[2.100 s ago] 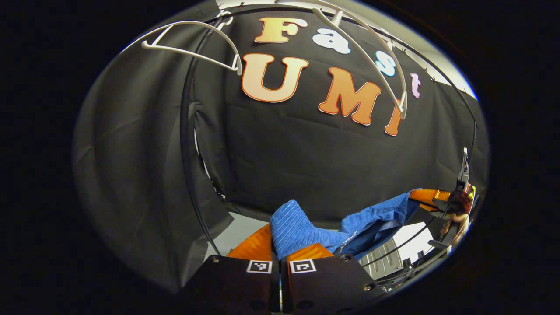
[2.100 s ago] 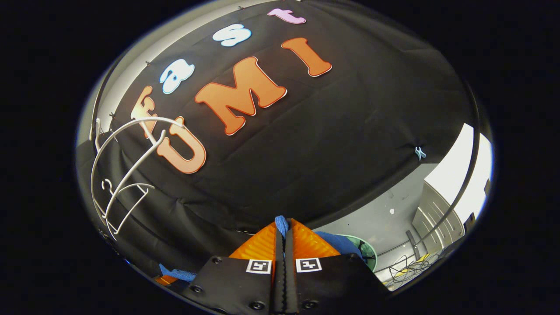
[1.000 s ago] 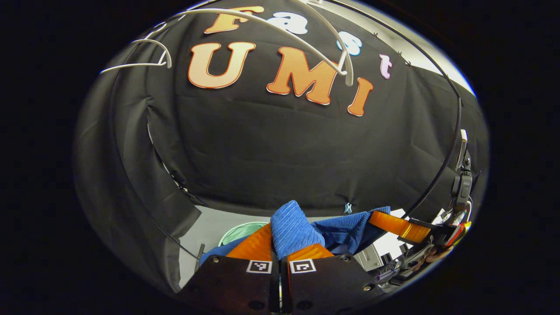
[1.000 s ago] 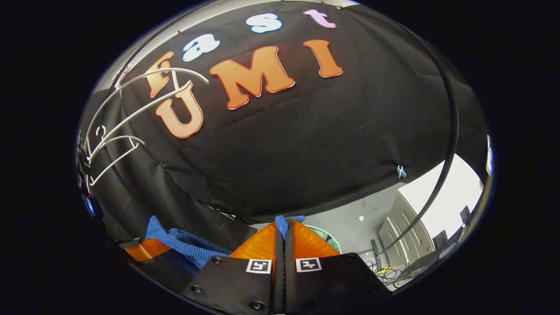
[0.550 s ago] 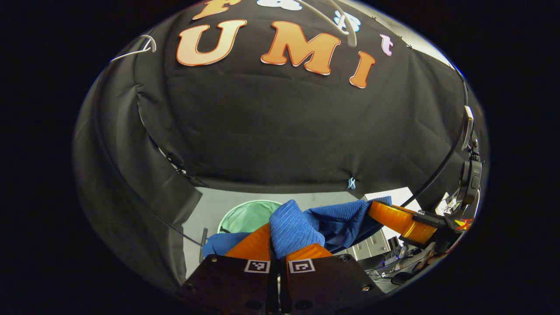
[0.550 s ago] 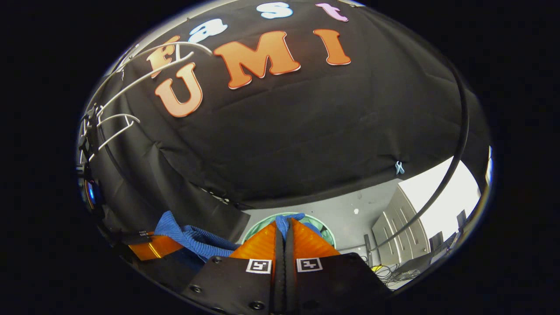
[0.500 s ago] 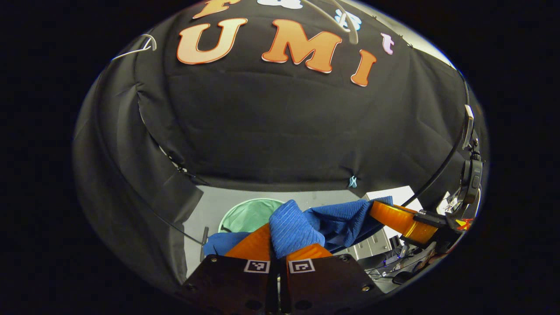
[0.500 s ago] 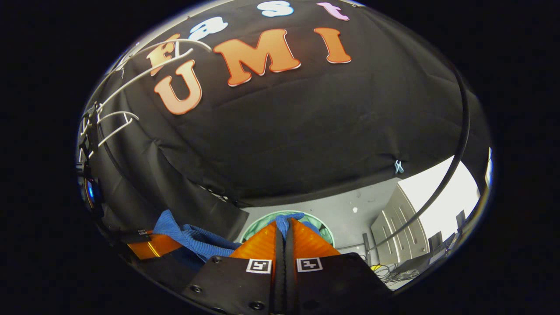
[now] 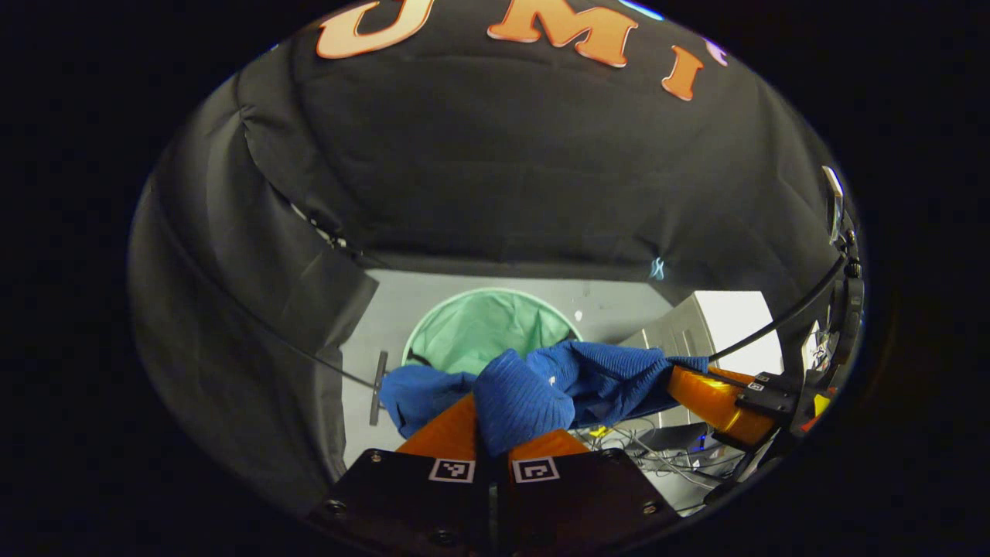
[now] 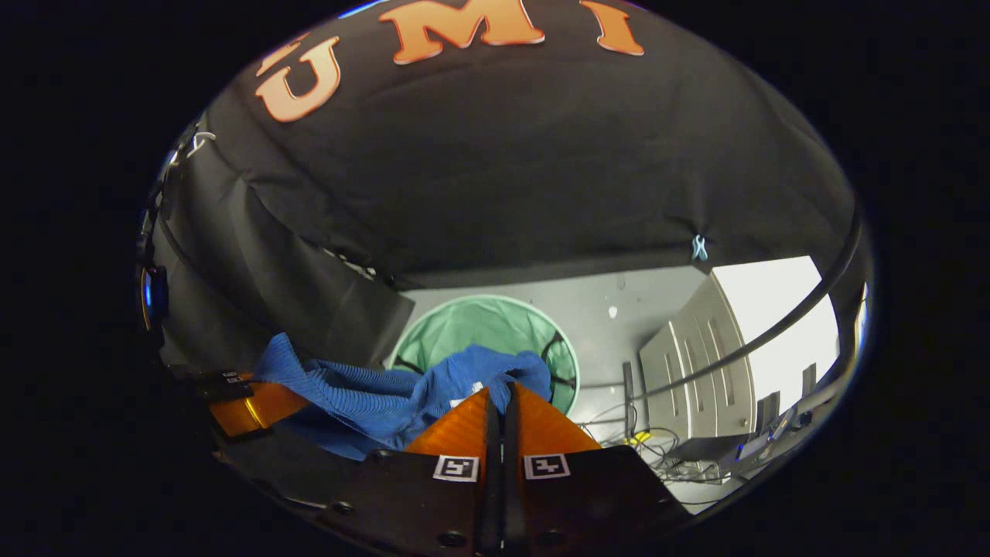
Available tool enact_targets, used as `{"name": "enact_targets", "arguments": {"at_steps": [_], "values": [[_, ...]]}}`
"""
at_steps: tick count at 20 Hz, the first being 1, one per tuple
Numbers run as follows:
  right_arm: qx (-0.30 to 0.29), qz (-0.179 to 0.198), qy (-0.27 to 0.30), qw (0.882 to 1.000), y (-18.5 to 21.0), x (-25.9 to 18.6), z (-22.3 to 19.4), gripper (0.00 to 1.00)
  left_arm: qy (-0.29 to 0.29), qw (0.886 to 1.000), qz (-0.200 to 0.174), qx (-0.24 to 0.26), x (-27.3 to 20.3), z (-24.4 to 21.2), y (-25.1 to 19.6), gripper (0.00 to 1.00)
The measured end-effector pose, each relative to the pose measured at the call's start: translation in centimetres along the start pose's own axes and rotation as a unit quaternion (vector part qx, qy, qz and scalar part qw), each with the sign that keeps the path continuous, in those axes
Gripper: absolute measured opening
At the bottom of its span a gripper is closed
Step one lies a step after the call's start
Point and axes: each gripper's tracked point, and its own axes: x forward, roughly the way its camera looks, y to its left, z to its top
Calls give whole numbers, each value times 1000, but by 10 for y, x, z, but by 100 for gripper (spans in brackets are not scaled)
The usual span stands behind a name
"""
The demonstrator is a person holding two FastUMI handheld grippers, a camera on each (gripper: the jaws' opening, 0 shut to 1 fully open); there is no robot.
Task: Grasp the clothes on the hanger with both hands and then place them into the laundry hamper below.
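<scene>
the blue garment [image 9: 541, 383] hangs stretched between the two grippers, off the hanger and up in the air, with the green hamper [image 9: 483, 329] ahead of and below the jaws. the left gripper [image 9: 495, 429] is clenched on a bunched fold of the cloth that bulges out past its fingertips; the right gripper [image 10: 501, 406] is pinched on a thinner edge, only a small tuft showing past its tips. in the left gripper view the other gripper sits off to the right of the jaws with the cloth running into it.

the main risk, as i judge it, is the drop landing off target. a loose tail of the garment sags to the left of the left jaws, and it could catch or drape over the hamper's rim if the grippers let go while short of the opening. the thin right-hand pinch could also slip early, swinging the whole piece to one side. letting go at different times would do much the same.

the hamper's mesh-lined inside looks empty, with dark struts visible low inside it in the right gripper view. past it, to the right of the jaws, stand a pale cabinet [image 10: 700, 360] and a tangle of cables [image 10: 642, 441] on the floor.
</scene>
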Motion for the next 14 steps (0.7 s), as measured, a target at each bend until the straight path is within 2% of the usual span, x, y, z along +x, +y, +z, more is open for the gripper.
{"name": "enact_targets", "arguments": {"at_steps": [2, 5, 8, 9, 10, 11, 12, 14], "values": [[2, -3, 24, 1000, 3, 17, -12, 8, 31, 999, 7, -6, 13, -13, 4, 5], [-5, -9, 34, 999, 4, 28, -24, 9, 43, 999, 17, 2, 8, -13, 8, 6], [5, -6, 30, 1000, 5, 27, -27, 11, 46, 999, 11, 3, 12, -22, 6, 13], [13, -1, 27, 1000, 9, 26, -27, 29, 44, 999, 11, 1, 11, -21, 6, 21], [17, 1, 23, 1000, 10, 24, -23, 42, 42, 999, 14, -1, 8, -18, 9, 21], [18, -2, 16, 1000, 8, 24, -19, 55, 39, 999, 15, -2, 7, -17, 12, 37], [18, -5, 8, 1000, 7, 21, -14, 54, 36, 999, 14, -2, 4, -19, 15, 53], [14, -7, -8, 1000, 6, 12, -8, 67, 29, 999, 18, -3, 1, -16, 16, 85]]}}
